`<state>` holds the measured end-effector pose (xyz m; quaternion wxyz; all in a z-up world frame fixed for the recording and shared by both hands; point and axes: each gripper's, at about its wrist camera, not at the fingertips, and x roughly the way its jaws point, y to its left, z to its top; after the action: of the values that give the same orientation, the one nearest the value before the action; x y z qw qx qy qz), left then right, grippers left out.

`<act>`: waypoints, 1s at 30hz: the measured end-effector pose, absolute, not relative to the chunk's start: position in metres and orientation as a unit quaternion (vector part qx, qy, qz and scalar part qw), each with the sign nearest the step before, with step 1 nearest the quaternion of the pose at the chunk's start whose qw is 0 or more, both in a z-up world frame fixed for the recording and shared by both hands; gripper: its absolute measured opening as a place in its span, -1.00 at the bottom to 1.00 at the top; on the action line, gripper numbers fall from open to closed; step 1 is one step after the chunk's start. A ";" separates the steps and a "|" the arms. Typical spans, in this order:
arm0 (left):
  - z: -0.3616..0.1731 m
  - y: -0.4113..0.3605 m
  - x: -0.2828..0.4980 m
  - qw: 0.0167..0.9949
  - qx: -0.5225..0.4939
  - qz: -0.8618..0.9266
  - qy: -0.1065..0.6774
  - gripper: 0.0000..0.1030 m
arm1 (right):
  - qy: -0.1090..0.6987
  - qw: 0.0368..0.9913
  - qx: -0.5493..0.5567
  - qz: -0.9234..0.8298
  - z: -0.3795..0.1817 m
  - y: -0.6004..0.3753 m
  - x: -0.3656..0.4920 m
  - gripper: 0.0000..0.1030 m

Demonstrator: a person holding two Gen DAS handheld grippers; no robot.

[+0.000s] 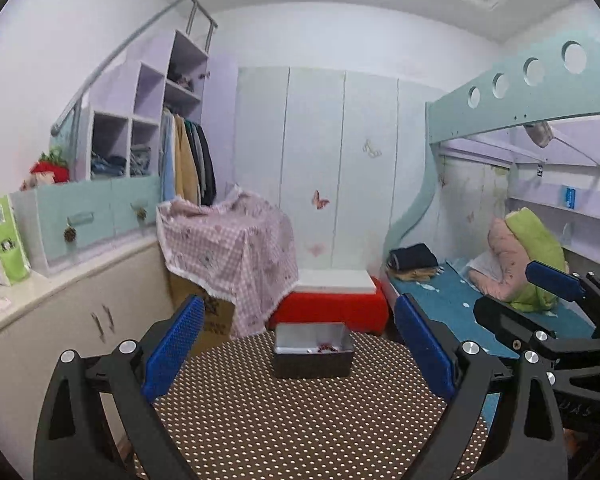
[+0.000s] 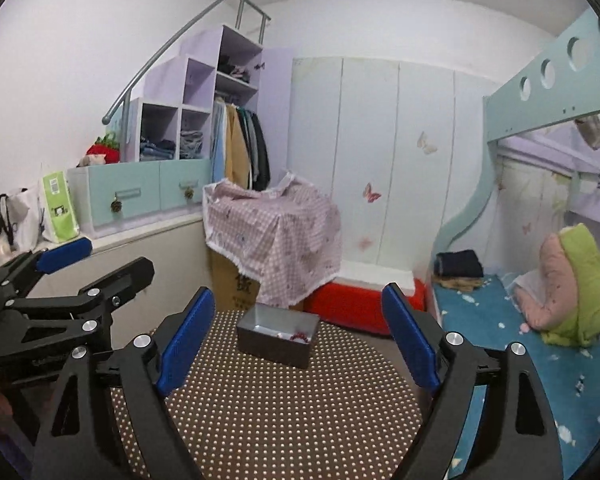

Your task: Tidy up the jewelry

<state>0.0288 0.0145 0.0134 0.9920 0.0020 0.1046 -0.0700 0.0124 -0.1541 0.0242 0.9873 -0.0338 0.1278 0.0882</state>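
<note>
Bedroom, dotted round table (image 1: 300, 420) with grey box (image 1: 313, 356) (beads inside)

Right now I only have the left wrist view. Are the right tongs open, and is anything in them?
Observer: The right tongs are wide open, with nothing between the pads.
Operator: What are they aimed at?
Observer: The gray box on the dotted table. In that view it sits ahead of them, with one corner turned toward them.
Operator: What is left of the green bag?
Observer: A white bag with black handles stands on the counter there.
</note>
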 end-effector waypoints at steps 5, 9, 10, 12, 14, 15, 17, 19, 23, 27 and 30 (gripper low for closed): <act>0.017 0.011 0.010 0.995 0.013 -0.053 0.081 0.80 | 0.117 0.989 -0.028 0.080 0.029 -0.153 0.000 0.66; 0.018 0.012 0.002 0.996 0.011 -0.052 0.072 0.80 | 0.107 0.991 -0.031 0.074 0.032 -0.153 -0.008 0.70; 0.018 0.012 0.000 0.996 0.011 -0.051 0.070 0.80 | 0.104 0.991 -0.031 0.073 0.032 -0.153 -0.010 0.70; 0.019 0.012 -0.003 0.997 0.012 -0.050 0.066 0.80 | 0.103 0.992 -0.030 0.073 0.034 -0.154 -0.011 0.71; 0.020 0.011 -0.005 0.997 0.014 -0.049 0.060 0.80 | 0.101 0.992 -0.028 0.072 0.034 -0.154 -0.013 0.72; 0.020 0.012 -0.006 0.997 0.015 -0.049 0.059 0.80 | 0.101 0.992 -0.028 0.072 0.034 -0.154 -0.013 0.72; 0.020 0.012 -0.008 0.997 0.015 -0.049 0.058 0.80 | 0.100 0.992 -0.027 0.072 0.034 -0.154 -0.013 0.72; 0.020 0.013 -0.008 0.997 0.014 -0.049 0.056 0.80 | 0.099 0.992 -0.028 0.071 0.034 -0.154 -0.013 0.72; 0.020 0.013 -0.008 0.997 0.014 -0.050 0.057 0.80 | 0.099 0.992 -0.028 0.070 0.035 -0.153 -0.013 0.72; 0.020 0.013 -0.008 0.997 0.015 -0.049 0.056 0.80 | 0.100 0.992 -0.027 0.071 0.035 -0.153 -0.013 0.72; 0.021 0.013 -0.009 0.997 0.016 -0.048 0.056 0.80 | 0.101 0.992 -0.026 0.071 0.035 -0.153 -0.013 0.72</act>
<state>-0.0091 0.0126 0.0206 0.9971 0.0160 0.0560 -0.0485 -0.0131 -0.1533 0.0346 0.9919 -0.0262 0.1012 0.0715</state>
